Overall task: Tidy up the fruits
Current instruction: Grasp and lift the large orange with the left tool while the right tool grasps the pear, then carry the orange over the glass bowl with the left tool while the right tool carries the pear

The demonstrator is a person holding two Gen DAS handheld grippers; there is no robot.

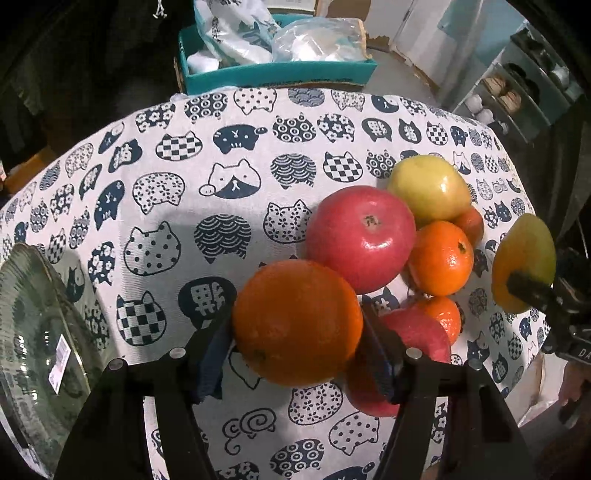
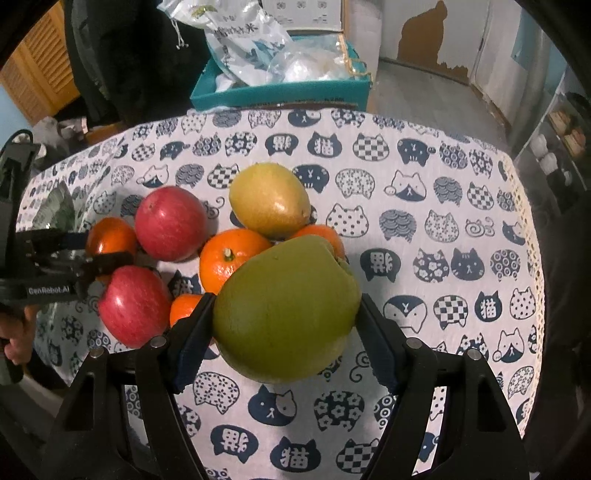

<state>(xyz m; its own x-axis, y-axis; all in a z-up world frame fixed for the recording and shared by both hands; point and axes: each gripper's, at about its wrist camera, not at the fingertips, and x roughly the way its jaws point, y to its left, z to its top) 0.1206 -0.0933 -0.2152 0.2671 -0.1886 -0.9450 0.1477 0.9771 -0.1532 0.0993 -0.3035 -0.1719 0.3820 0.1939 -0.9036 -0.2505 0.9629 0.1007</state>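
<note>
A cat-print tabletop [image 1: 177,206] carries piled fruit. The left gripper [image 1: 297,332] clamps its fingers on an orange [image 1: 295,321]. The right gripper [image 2: 286,325] clamps a green fruit [image 2: 286,314] (a guava, perhaps).

The tabletop [image 2: 424,229] is covered by a white cloth printed with navy cat heads. Beyond its far edge, at 12 o'clock, stands a teal cardboard box [image 2: 280,94] filled with clear and printed plastic bags [image 2: 243,40]. The floor [image 2: 424,92] behind it is grey. At 1 o'clock, the white wall [image 2: 461,33] shows peeled patches exposing brown backing. At 2 o'clock, an open shelf unit [image 1: 517,96] holds small white and brown items. At 10 o'clock, a wooden louvred panel [image 2: 40,70] adjoins dark hanging fabric [image 2: 122,55]. Lighting is dim and even.
</note>
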